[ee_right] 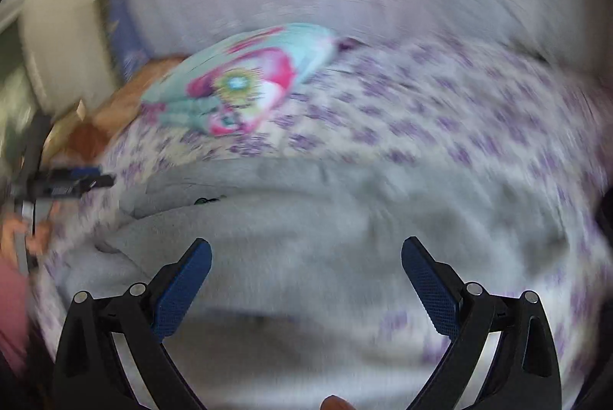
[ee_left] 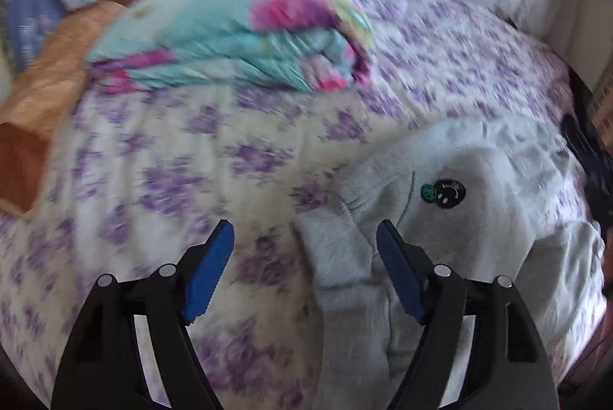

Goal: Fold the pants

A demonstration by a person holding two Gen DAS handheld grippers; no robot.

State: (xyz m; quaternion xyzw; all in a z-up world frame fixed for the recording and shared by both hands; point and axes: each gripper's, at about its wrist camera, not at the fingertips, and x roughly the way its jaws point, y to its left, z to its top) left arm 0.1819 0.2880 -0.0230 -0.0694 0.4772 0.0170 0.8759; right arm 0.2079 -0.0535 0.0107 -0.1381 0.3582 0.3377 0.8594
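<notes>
My worry here is the fold coming undone. The grey sweatpants (ee_left: 452,218) lie bunched on the purple-flowered bedspread (ee_left: 153,180), right of centre and toward the near edge, and the turned-back cuff (ee_left: 337,249) sits loose on top of the leg. If I drag a jaw through it on the next reach, that flap flips and I lose the edge alignment. Both views are smeared with motion, so I could also misjudge where the hem lies and pinch the bedspread along with the fleece. The rolled turquoise and pink blanket (ee_left: 237,27) at the far side is well apart and no threat.

My left gripper (ee_left: 304,237) points steeply down over the cuff, jaws spread wide with nothing pressed between the blue pads (ee_left: 208,272); the cuff lies below the gap, not clamped. My right gripper (ee_right: 306,257) hangs over the broad grey body of the pants, tilted down less steeply, its jaws likewise apart and empty. In the right wrist view I see the left tool at the far left, held by a hand (ee_right: 15,230).
</notes>
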